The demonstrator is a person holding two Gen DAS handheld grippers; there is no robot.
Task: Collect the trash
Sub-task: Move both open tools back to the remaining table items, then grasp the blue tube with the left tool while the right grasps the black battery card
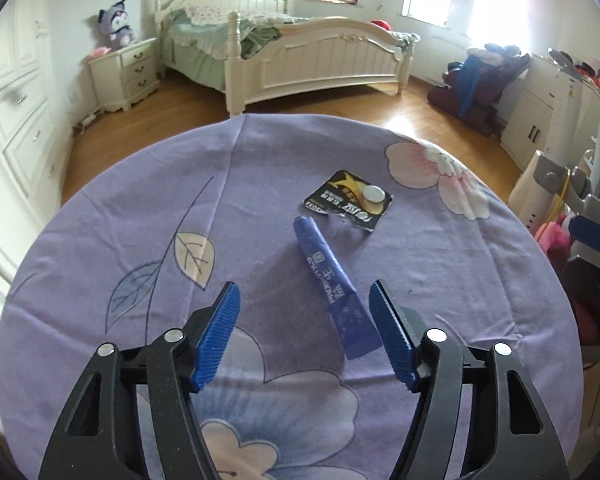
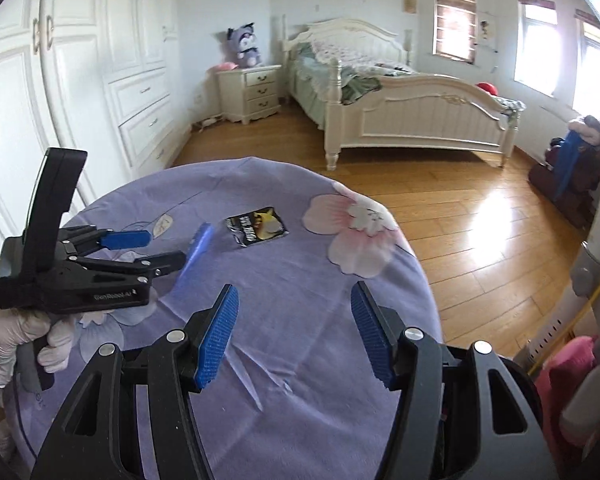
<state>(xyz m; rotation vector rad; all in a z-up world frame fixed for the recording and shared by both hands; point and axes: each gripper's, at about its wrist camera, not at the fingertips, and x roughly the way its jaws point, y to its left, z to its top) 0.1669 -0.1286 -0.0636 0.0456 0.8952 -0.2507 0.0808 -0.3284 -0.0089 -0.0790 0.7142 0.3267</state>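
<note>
A crumpled blue wrapper (image 1: 328,280) lies on the round table's purple flowered cloth (image 1: 100,240). Just beyond it sits a black-and-yellow coin-battery card (image 1: 350,200). My left gripper (image 1: 304,286) hangs open over the wrapper's near end, which lies closer to the right pad, and neither pad touches it. In the right wrist view a gloved hand holds that left gripper (image 2: 166,247) at the left, with the wrapper (image 2: 198,248) at its tips and the card (image 2: 258,226) beyond. My right gripper (image 2: 295,288) is open above the cloth (image 2: 300,360) with nothing between its fingers.
The table edge drops to a wooden floor (image 2: 460,220) on the right. A white bed (image 1: 312,52) and nightstand (image 1: 126,72) stand across the room, and a wardrobe (image 2: 80,80) lines the left wall. A white stand and pink items (image 2: 572,368) crowd the right side.
</note>
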